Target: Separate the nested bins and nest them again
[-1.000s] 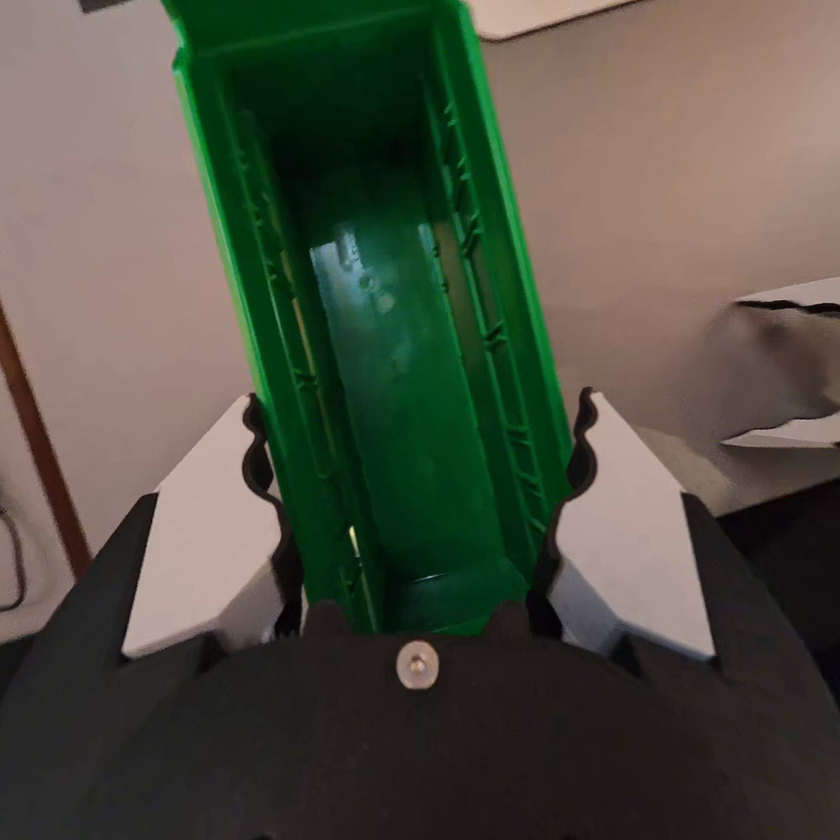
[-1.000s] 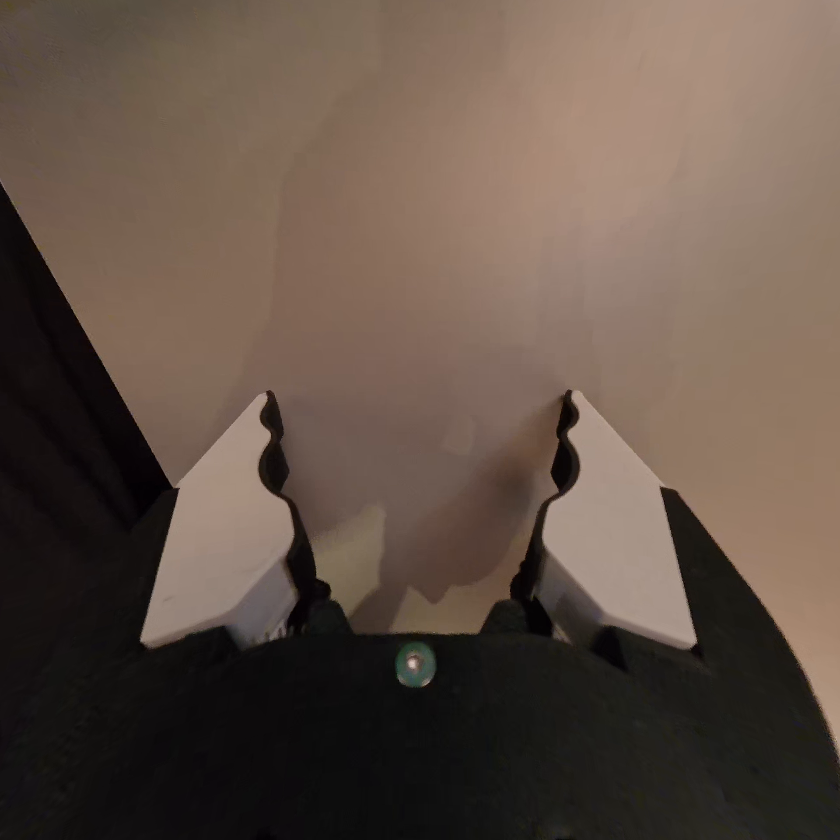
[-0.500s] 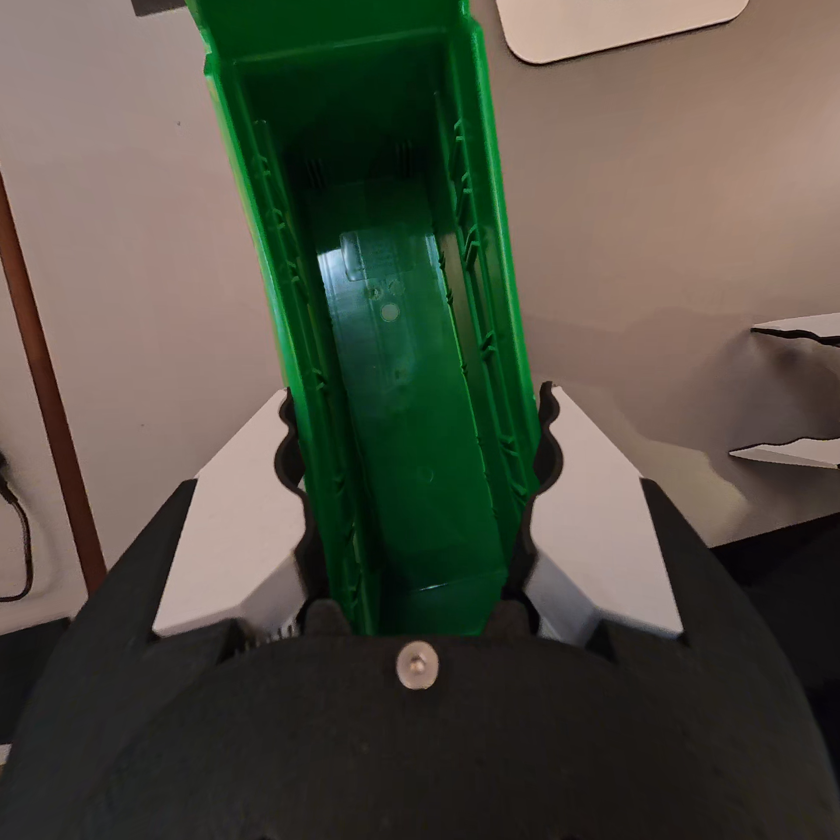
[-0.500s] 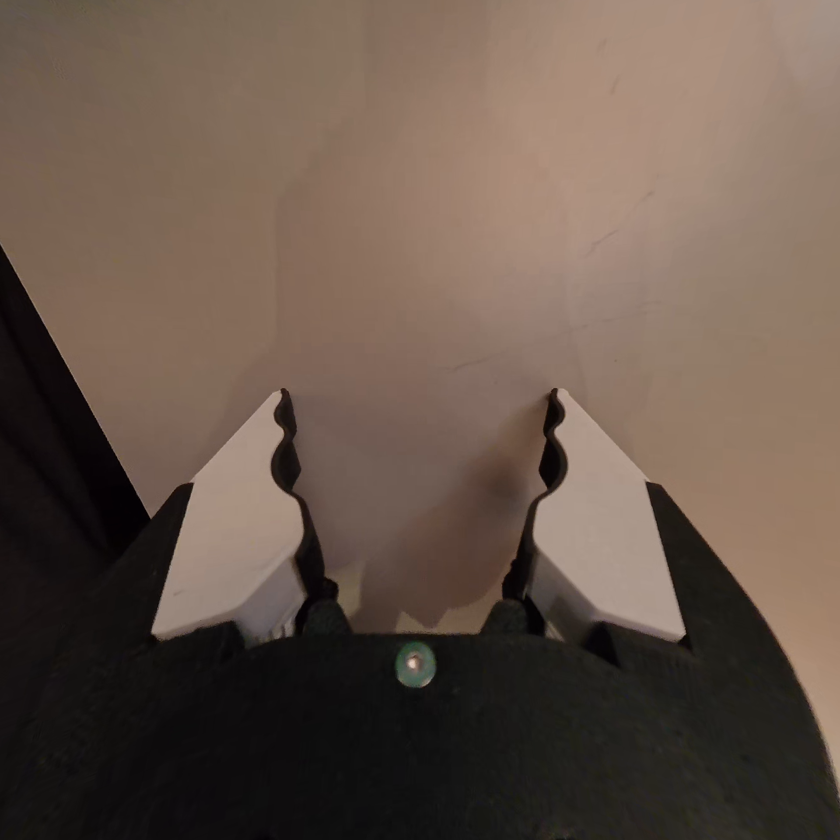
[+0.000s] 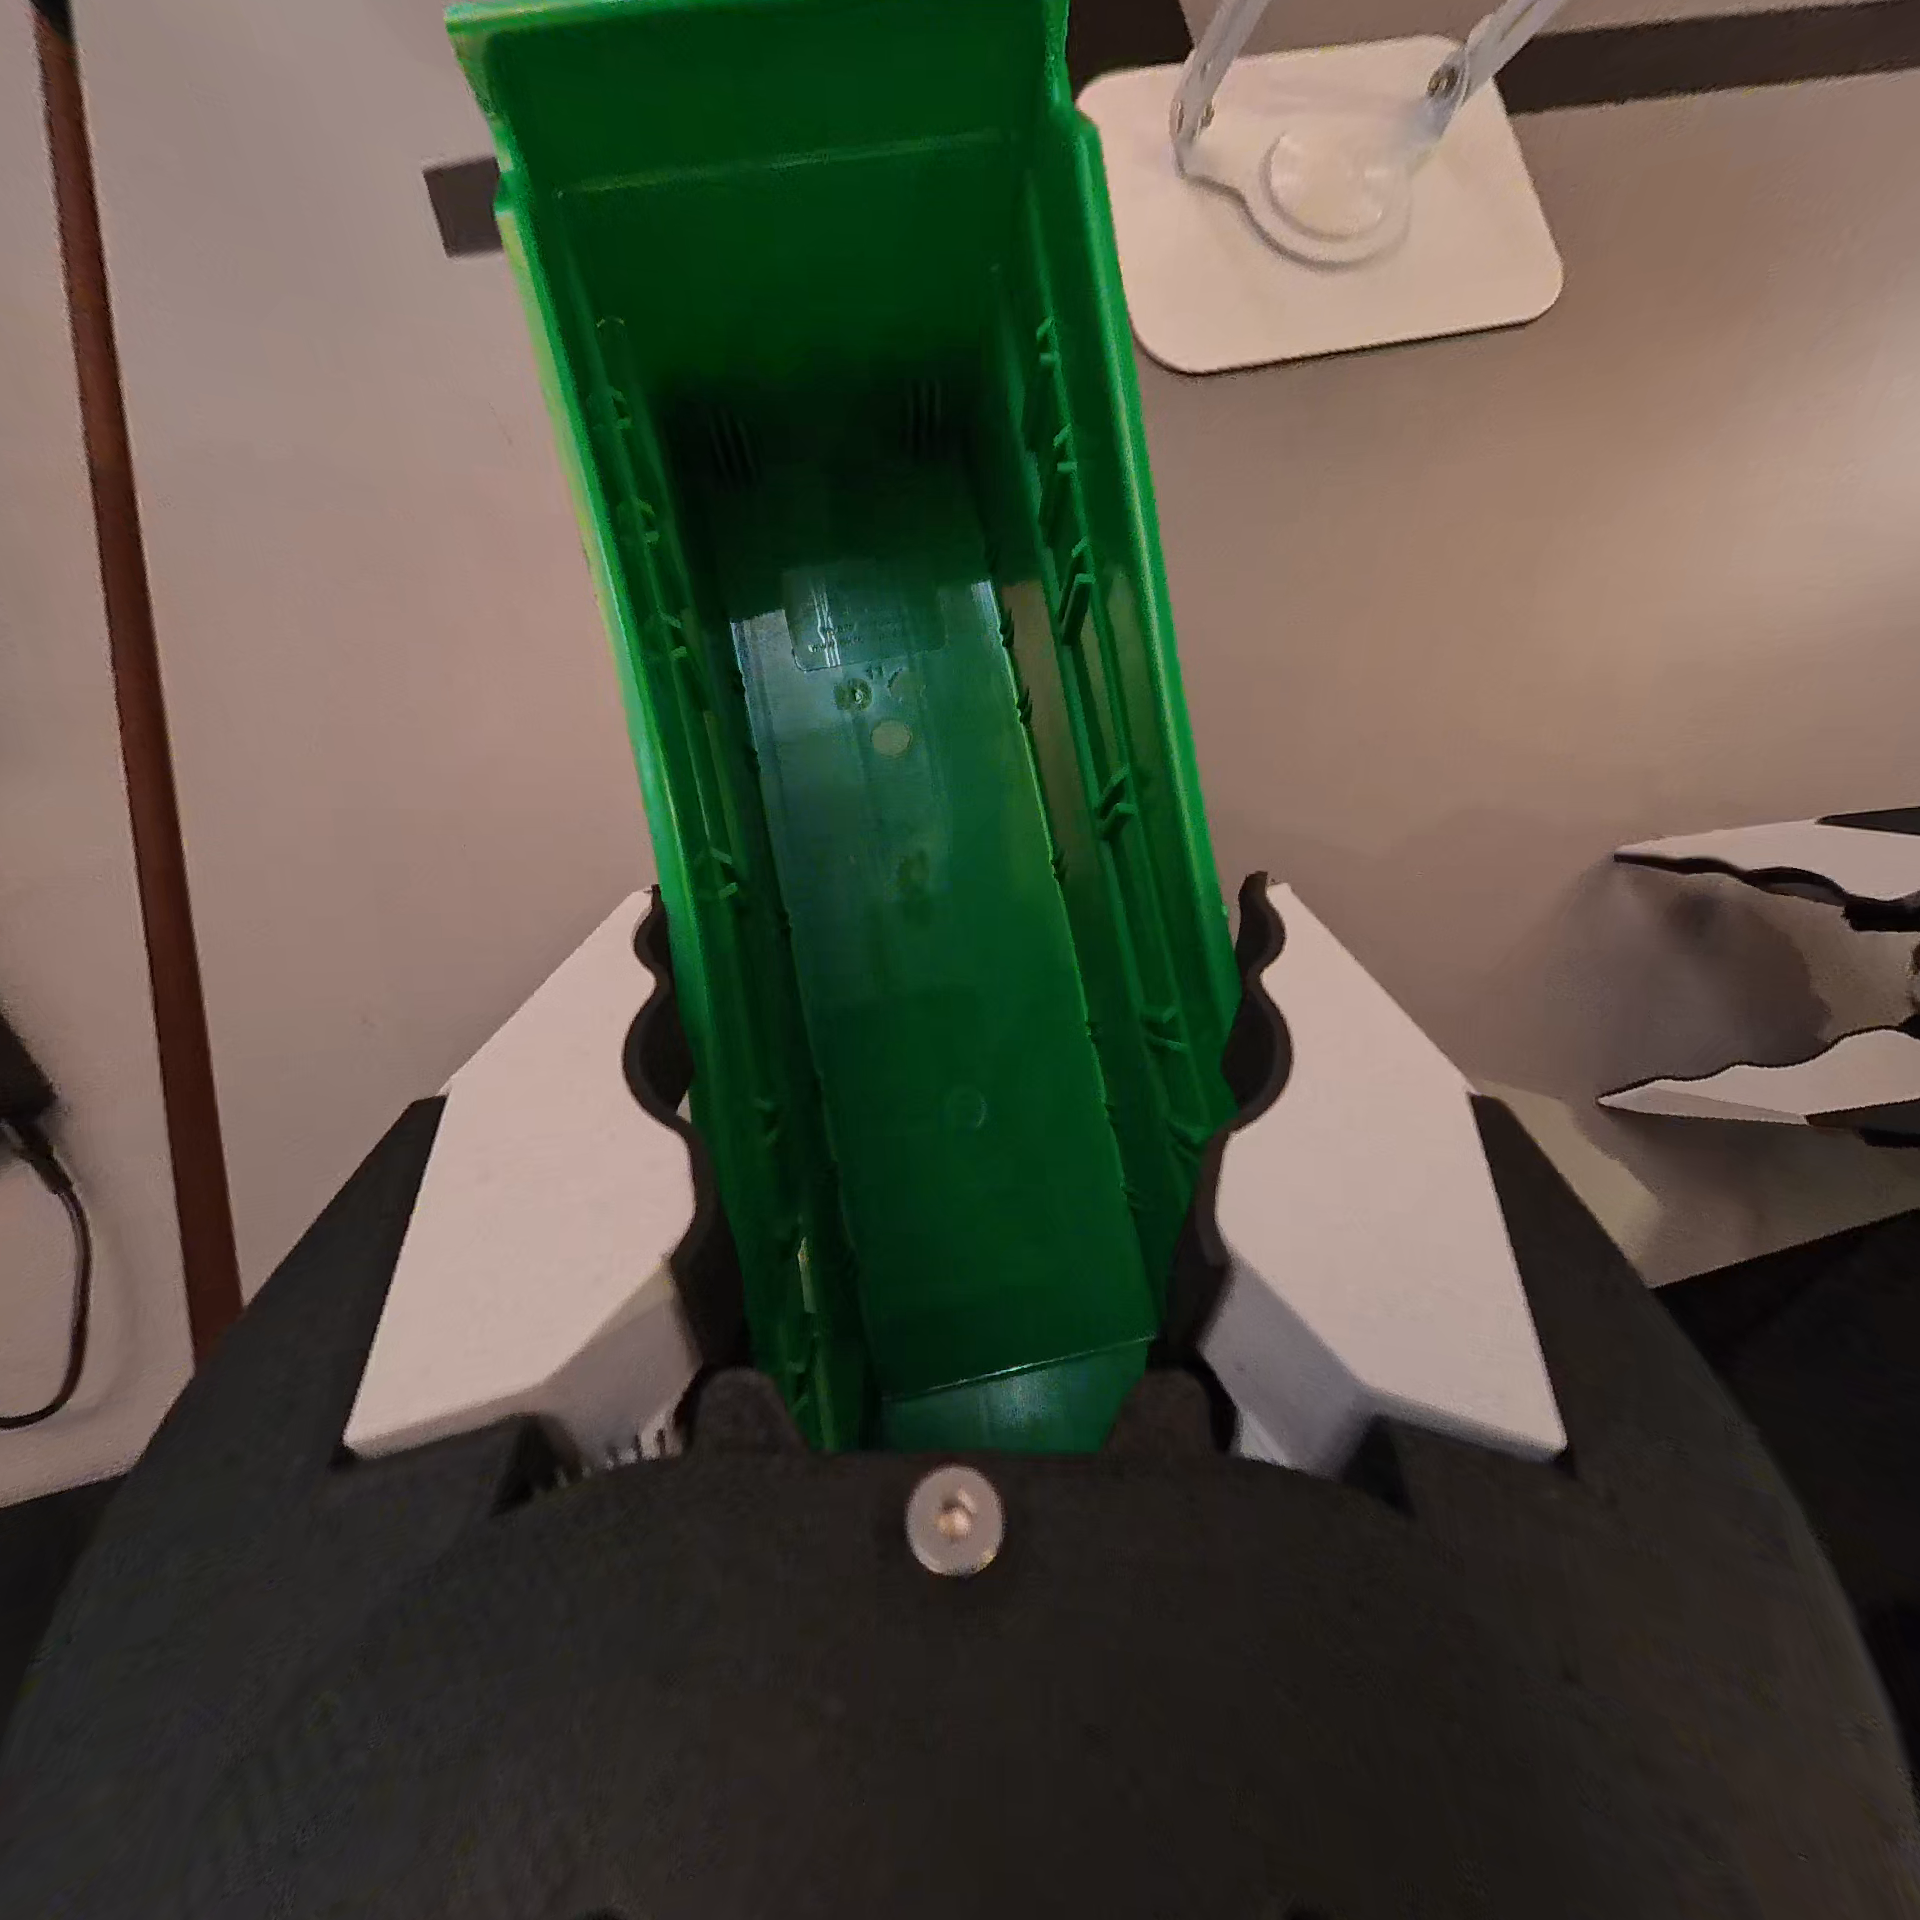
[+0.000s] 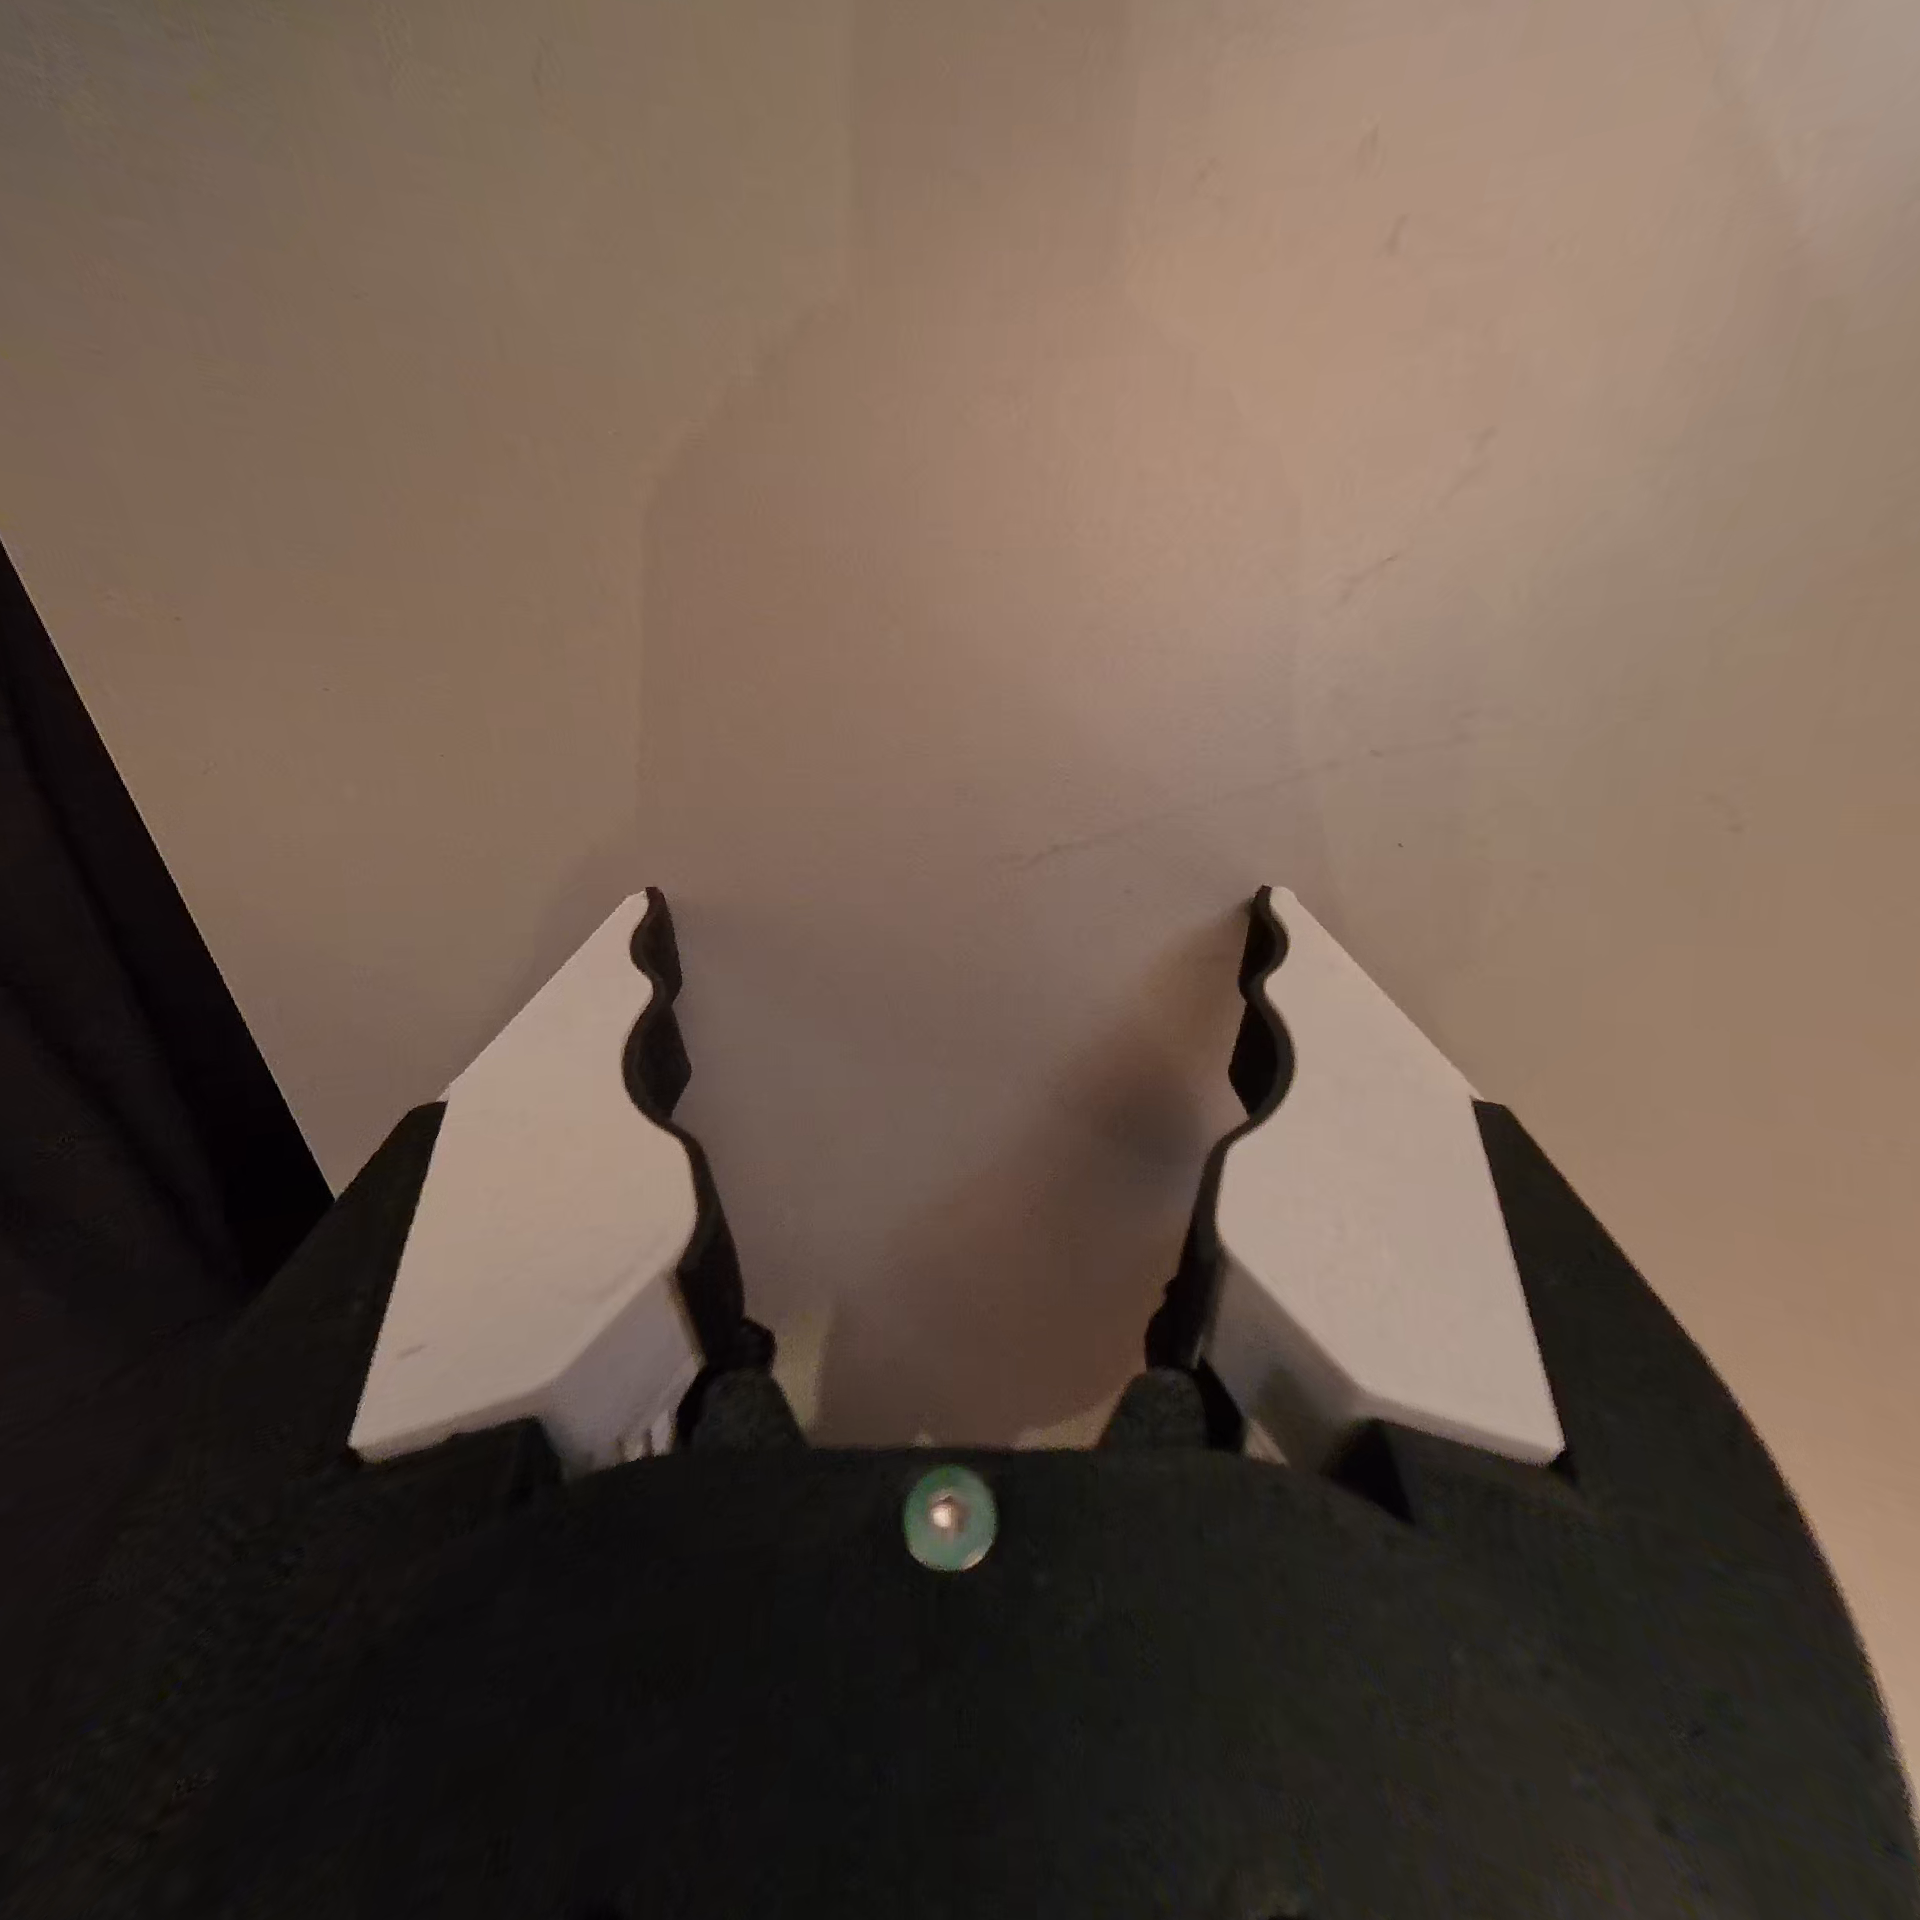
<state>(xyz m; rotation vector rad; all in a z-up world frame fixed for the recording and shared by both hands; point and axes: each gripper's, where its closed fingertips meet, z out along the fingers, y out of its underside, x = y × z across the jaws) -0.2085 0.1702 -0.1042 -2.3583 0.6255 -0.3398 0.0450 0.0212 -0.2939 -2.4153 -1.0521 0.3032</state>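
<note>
A long green bin (image 5: pixel 914 1039) lies lengthwise between my left gripper's fingers, its open top facing the camera and its far end towards the back of the table. My left gripper (image 5: pixel 953 894) is shut on it, with both pads pressed against the bin's side walls. I cannot tell whether a second bin is nested in it. My right gripper (image 6: pixel 953 894) is open and empty over the bare beige table (image 6: pixel 935 520). It also shows at the right edge of the left wrist view (image 5: pixel 1787 987), apart from the bin.
A white stand base (image 5: pixel 1340 281) with clear legs sits at the back right of the grey table (image 5: pixel 1507 675). A brown strip (image 5: pixel 125 675) and a black cable (image 5: pixel 62 1247) are at the left. A dark edge (image 6: pixel 94 987) runs along the left of the right wrist view.
My left gripper's fingers have closed in onto the green bin's sides. The left view has shifted so the white stand base now shows. My right gripper's fingers have narrowed slightly and stay empty.
</note>
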